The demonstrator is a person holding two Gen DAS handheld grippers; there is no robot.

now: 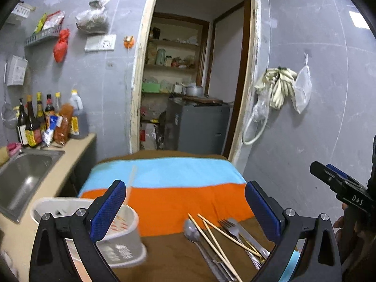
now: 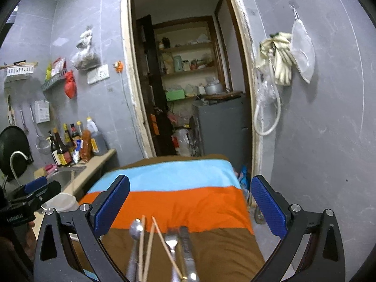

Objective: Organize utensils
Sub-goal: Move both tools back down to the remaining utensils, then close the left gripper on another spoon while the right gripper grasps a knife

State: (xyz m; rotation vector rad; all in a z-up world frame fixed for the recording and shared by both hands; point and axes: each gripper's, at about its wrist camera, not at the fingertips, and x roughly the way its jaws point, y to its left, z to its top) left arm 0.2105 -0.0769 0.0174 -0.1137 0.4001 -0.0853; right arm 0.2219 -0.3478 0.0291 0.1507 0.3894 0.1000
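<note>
Currently we are holding both tools, left tool (image 1: 185, 208) and right tool (image 2: 190, 202), gaping empty above spoon (image 1: 192, 231), fork (image 1: 231, 228), chopsticks (image 1: 218, 239).

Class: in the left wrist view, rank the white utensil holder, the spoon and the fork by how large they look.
1. white utensil holder, clearly largest.
2. spoon and fork: alike, overlapped by chopsticks, so unranked.

Cloth (image 1: 164, 188) striped sky-blue, orange, brown; tool pads (image 1: 108, 211) blue.
</note>
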